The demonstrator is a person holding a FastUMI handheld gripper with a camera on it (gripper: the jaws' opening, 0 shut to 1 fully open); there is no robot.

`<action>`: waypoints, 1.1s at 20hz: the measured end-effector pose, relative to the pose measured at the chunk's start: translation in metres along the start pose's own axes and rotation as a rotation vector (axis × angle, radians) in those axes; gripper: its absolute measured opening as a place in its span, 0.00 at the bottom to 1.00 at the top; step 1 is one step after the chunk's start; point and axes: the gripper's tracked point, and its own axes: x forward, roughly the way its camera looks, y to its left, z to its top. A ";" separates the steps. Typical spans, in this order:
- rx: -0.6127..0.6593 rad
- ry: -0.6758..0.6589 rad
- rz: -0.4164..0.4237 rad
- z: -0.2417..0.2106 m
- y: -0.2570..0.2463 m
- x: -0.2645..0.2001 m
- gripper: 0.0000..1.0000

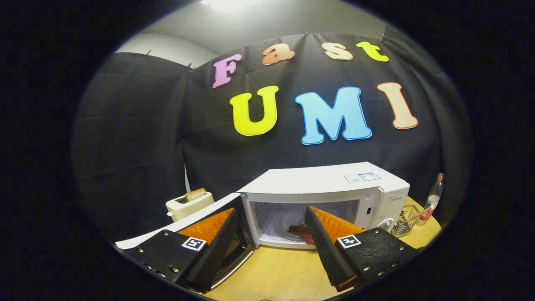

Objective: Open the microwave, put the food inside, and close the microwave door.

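We saw the gripper [271,217] with its fingers spread wide, holding nothing, in front of the white microwave [326,196] on the wooden table [284,271]. Microwave door [217,251] swung open to the left; the food [301,232] lay inside on the turntable. Toaster [189,205] sat left, bottle [434,200] and wire basket [406,220] right

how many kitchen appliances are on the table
2. A white microwave, door swung open, stands just beyond the open gripper fingers. A cream toaster holding a bread slice stands to its left, behind the open door. Others may be hidden.
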 end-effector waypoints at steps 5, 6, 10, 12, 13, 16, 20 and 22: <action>0.008 0.008 0.101 0.008 0.063 -0.034 0.98; 0.002 0.008 0.126 0.008 0.077 -0.041 0.98; -0.012 0.015 0.232 0.008 0.137 -0.066 0.98; -0.018 0.021 0.282 0.006 0.165 -0.077 0.92; -0.020 0.025 0.306 0.005 0.178 -0.082 0.92; -0.037 0.044 0.365 -0.002 0.214 -0.095 0.92; -0.056 0.074 0.484 -0.017 0.266 -0.118 0.83; -0.069 0.081 0.504 -0.029 0.280 -0.126 0.40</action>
